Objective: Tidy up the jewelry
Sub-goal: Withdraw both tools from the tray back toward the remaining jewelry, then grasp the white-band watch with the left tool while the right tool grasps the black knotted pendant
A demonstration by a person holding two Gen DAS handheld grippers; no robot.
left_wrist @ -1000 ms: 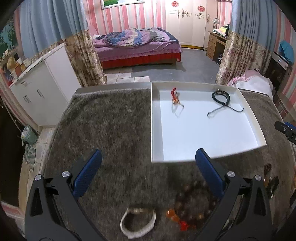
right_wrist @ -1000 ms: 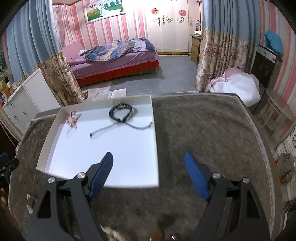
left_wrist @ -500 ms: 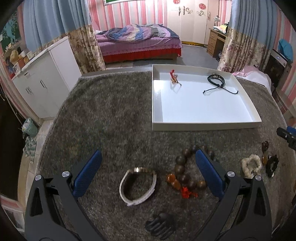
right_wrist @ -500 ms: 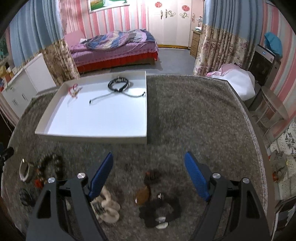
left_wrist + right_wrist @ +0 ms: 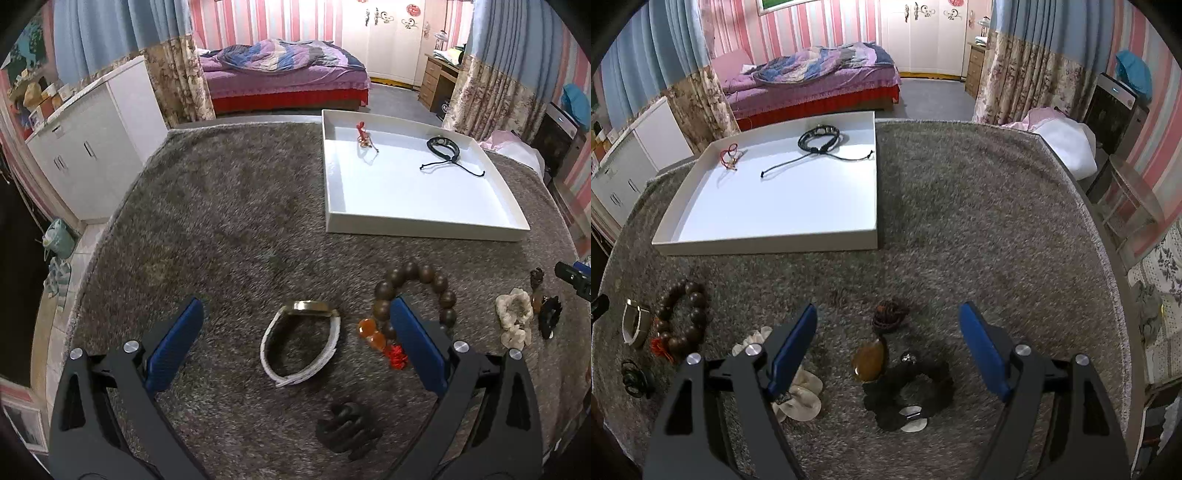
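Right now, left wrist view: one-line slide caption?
Open left hand-held gripper above white-strap watch and wooden bead bracelet; white tray beyond.

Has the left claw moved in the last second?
Yes. The left claw has pulled back from the white rectangular tray, which now looks farther off; the white-strapped watch lies between its open fingers.

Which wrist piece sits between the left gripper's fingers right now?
The white-strap watch, lying centred between the open left gripper fingers. The wooden bead bracelet lies under the right-hand finger; the black cord bracelet is away in the white tray.
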